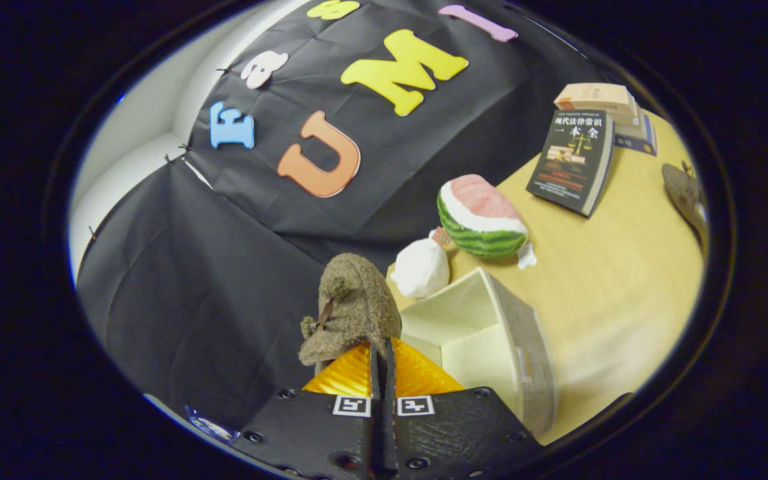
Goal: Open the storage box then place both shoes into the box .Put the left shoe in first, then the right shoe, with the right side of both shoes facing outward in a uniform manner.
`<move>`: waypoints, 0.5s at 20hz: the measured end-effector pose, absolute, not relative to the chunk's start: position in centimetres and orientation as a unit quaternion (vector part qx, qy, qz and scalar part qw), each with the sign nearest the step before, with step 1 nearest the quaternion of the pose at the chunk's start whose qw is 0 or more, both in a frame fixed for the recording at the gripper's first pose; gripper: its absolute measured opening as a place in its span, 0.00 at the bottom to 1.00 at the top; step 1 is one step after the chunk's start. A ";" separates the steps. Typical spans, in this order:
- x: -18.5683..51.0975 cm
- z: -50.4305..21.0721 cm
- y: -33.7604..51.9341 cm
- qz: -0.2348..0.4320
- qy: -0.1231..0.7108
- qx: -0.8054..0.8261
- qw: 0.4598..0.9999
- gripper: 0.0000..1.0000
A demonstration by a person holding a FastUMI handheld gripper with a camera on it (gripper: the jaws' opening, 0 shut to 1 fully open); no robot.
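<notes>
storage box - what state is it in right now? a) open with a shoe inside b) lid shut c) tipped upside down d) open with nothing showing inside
d: the storage box stands open beside the gripper, its pale inside bare where it shows, while the fingers are pinched on the edge of the brown shoe held up in front of the box.

- Black cloth wall [177, 267], creased, pinned in panels, fills the back of the booth.
- A white wall [131, 133] shows past the cloth's edge.
- A pale wooden table [624, 280] stands against the cloth, evenly lit, with soft shadows.
</notes>
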State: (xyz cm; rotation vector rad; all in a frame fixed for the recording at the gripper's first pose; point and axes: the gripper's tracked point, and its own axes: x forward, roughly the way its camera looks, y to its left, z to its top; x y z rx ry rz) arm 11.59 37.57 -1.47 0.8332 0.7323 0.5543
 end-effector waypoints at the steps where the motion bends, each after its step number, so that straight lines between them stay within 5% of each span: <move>1: 11.4 -2.5 38.2 0.254 0.352 0.386 0.814 0.00; 10: 10.0 -8.3 40.7 0.206 0.419 0.382 0.797 0.00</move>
